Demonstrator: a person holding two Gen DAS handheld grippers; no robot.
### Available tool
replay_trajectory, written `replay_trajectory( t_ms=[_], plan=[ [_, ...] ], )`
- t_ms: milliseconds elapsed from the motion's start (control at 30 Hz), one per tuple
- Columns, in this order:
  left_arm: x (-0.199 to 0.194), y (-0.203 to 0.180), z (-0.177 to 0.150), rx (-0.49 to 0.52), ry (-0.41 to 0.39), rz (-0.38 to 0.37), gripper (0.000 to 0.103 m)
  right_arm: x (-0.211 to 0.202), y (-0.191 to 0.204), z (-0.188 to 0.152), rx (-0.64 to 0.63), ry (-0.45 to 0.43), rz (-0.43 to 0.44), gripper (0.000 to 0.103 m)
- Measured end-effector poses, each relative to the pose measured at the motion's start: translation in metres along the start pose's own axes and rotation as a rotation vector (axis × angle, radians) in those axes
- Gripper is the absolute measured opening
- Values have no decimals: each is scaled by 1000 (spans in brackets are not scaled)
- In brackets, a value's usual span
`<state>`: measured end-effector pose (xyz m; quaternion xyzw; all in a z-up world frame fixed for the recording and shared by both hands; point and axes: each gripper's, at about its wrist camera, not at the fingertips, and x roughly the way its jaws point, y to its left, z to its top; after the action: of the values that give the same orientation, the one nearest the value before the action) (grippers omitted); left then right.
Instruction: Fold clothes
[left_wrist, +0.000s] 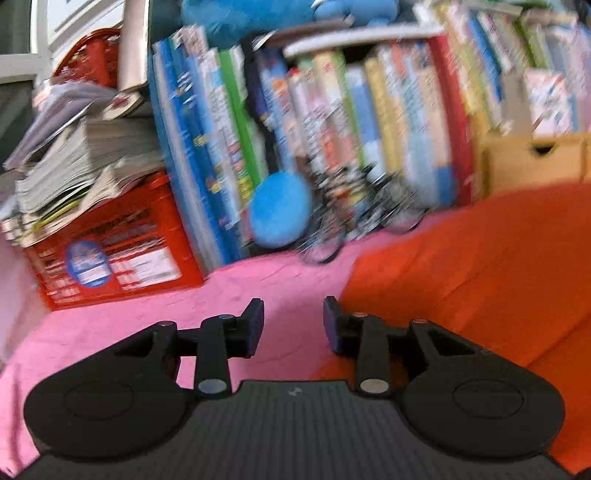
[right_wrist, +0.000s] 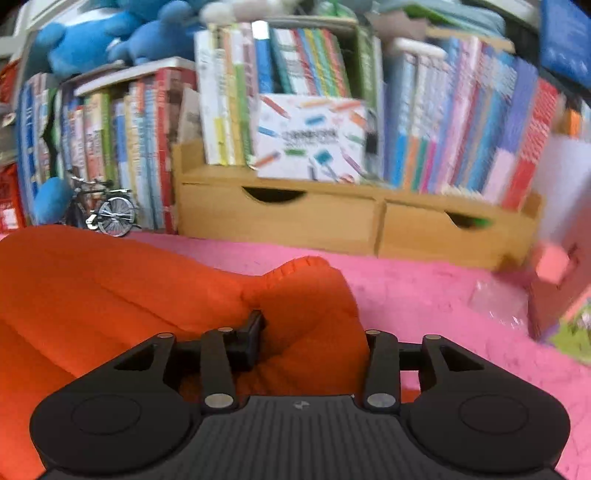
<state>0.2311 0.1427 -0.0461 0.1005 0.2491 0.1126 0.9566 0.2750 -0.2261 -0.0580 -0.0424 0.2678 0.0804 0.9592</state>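
Orange garment (right_wrist: 110, 291) lies bunched and only partly folded on the pink-covered bench (right_wrist: 424, 291); left hand-held gripper (left_wrist: 293, 325) stands narrowly parted and empty, right hand-held gripper (right_wrist: 314, 332) straddles a fabric hump (grip cannot be told).

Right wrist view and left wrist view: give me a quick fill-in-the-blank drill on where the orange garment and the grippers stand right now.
1. The orange fabric garment lies on a ____ cloth surface.
2. A bunched fold of it sits between the fingers of the ____ hand-held gripper.
3. The left hand-held gripper has ____ between its fingers.
4. Behind the garment stands a small model ____.

Missing words: pink; right; nothing; bicycle
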Motion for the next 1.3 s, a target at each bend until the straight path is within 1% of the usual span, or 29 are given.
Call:
replay_trajectory(
  t_ms=[33, 67, 100, 133, 167, 200, 267, 300, 333, 367, 400, 467, 500, 533, 567, 600, 667, 733, 867, 933, 967, 1033, 1133, 1200, 1300],
  plan=[
    [1, 9, -1, -36, 18, 4, 35, -2, -6, -1, 26, 11, 0, 54],
    [2, 18, -1, -72, 36, 7, 35, -4, -13, -1, 64, 19, -11, 60],
    [1, 26, -2, -103, 52, 16, 35, -7, -20, -1, 102, 26, -24, 72],
    [-3, 34, -2, -119, 62, 40, 34, -12, -25, 0, 131, 15, -39, 80],
    [-9, 41, -3, -134, 67, 62, 34, -19, -30, 1, 159, 3, -54, 82],
    [-20, 46, -2, -138, 52, 79, 33, -33, -25, 1, 130, -50, -88, 85],
    [-49, 49, 2, -131, -20, 82, 34, -62, -12, 2, 60, -165, -157, 90],
    [-65, 47, 6, -126, -59, 71, 36, -77, 2, -1, -4, -229, -152, 97],
    [-81, 39, 10, -123, -97, 43, 41, -92, 16, -4, -71, -295, -143, 103],
    [-98, 31, 13, -120, -136, 15, 46, -107, 31, -8, -138, -360, -133, 103],
    [-115, 21, 16, -122, -172, -21, 49, -123, 46, -11, -205, -425, -124, 103],
    [-144, -3, 16, -148, -225, -123, 55, -139, 72, -17, -287, -453, -80, 103],
    [-152, -18, 14, -143, -239, -151, 58, -144, 82, -20, -300, -452, -46, 103],
    [-161, -33, 11, -137, -252, -179, 63, -146, 90, -22, -298, -429, 1, 103],
    [-166, -48, 9, -124, -260, -200, 65, -148, 99, -25, -296, -404, 49, 103],
    [-164, -65, 8, -91, -257, -203, 65, -146, 106, -28, -291, -381, 80, 103],
    [-157, -89, 5, -41, -233, -200, 65, -139, 118, -35, -304, -337, 90, 102],
    [-148, -108, 2, 3, -201, -185, 65, -132, 122, -41, -317, -318, 65, 102],
    [-126, -123, -8, 109, -180, -60, 68, -121, 119, -48, -372, -298, -30, 102],
    [-117, -122, -16, 147, -170, -23, 68, -112, 111, -52, -366, -267, -49, 102],
    [-112, -119, -20, 157, -163, -11, 71, -108, 106, -55, -362, -252, -57, 102],
    [-108, -112, -21, 144, -132, -7, 73, -102, 94, -61, -348, -228, -71, 102],
    [-102, -101, -24, 141, -101, 1, 76, -100, 81, -65, -381, -206, -113, 102],
    [-99, -96, -27, 167, -93, 15, 77, -100, 74, -70, -416, -190, -144, 102],
    [-96, -87, -30, 194, -81, 34, 79, -100, 57, -69, -389, -147, -146, 102]
  ],
)
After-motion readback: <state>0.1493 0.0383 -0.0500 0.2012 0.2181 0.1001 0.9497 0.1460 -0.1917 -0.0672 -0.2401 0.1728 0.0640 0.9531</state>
